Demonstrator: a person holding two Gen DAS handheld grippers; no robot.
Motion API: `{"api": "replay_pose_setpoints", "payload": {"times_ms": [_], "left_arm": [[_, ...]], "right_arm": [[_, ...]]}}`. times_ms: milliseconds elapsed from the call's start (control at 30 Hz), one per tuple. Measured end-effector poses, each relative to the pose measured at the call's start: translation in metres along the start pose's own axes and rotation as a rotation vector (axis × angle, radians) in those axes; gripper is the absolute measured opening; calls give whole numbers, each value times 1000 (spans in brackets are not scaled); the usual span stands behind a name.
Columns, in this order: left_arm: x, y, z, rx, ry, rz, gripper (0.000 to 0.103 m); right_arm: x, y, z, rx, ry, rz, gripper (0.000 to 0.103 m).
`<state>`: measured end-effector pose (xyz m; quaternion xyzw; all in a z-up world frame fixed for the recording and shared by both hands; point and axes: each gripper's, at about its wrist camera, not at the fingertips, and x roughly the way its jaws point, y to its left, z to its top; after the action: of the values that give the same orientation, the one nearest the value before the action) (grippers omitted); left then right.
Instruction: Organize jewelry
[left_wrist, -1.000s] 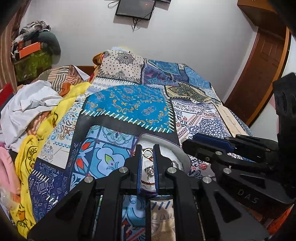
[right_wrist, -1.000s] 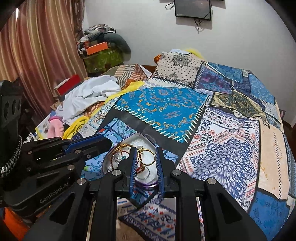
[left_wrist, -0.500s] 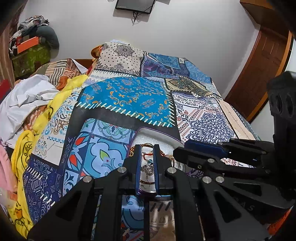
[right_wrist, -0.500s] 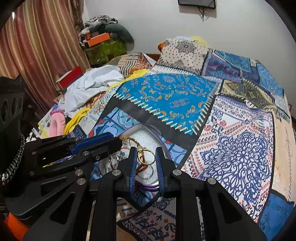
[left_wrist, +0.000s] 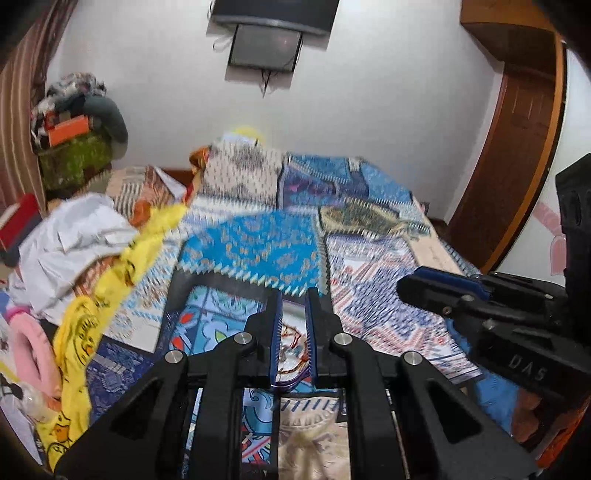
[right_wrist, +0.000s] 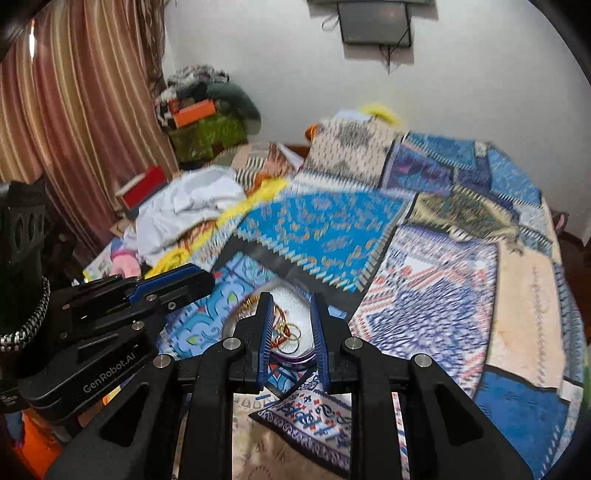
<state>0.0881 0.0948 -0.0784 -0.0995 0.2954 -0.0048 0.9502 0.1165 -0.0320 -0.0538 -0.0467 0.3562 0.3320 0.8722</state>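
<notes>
Left wrist view shows the left tool (left_wrist: 293, 332) with its blue-padded jaws nearly together and nothing pinched between them, above a round white dish with a purple rim (left_wrist: 286, 384) lying on the patchwork bedspread (left_wrist: 255, 251). Right wrist view shows the right tool (right_wrist: 291, 332) also narrowed and empty, over the same dish (right_wrist: 295, 314), which holds gold rings and tangled chains (right_wrist: 288, 332). White clothes (right_wrist: 184, 206) are heaped along the bed's far-left side.
</notes>
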Motion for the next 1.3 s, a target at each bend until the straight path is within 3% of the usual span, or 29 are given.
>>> {"api": "replay_pose_setpoints", "payload": {"times_ms": [200, 267, 433, 467, 567, 633, 667, 733, 833, 1300], "left_arm": [[-72, -26, 14, 58, -168, 36, 10], [-95, -34, 16, 75, -225, 58, 15], [-146, -50, 12, 96, -351, 105, 51], [-154, -52, 11, 97, -369, 113, 54], [-171, -57, 7, 97, -407, 134, 69], [-180, -60, 5, 93, -424, 143, 86], [-183, -61, 3, 90, -433, 145, 91], [-190, -61, 1, 84, -456, 150, 98], [-194, -61, -1, 78, -464, 155, 102], [-194, -59, -8, 59, -445, 165, 102]], "right_arm": [[-79, 16, 9, -9, -195, -46, 18], [-101, 22, 9, -10, -256, -58, 18], [-155, 33, 2, -17, -407, -87, 20], [-164, 35, -1, -20, -434, -100, 22], [-181, 40, -7, -24, -493, -136, 41], [-187, 44, -11, -26, -520, -165, 54], [-188, 44, -12, -25, -528, -176, 57], [-189, 46, -15, -17, -545, -199, 74], [-186, 47, -17, -6, -560, -234, 88], [-193, 49, -33, -18, -540, -244, 89]]}}
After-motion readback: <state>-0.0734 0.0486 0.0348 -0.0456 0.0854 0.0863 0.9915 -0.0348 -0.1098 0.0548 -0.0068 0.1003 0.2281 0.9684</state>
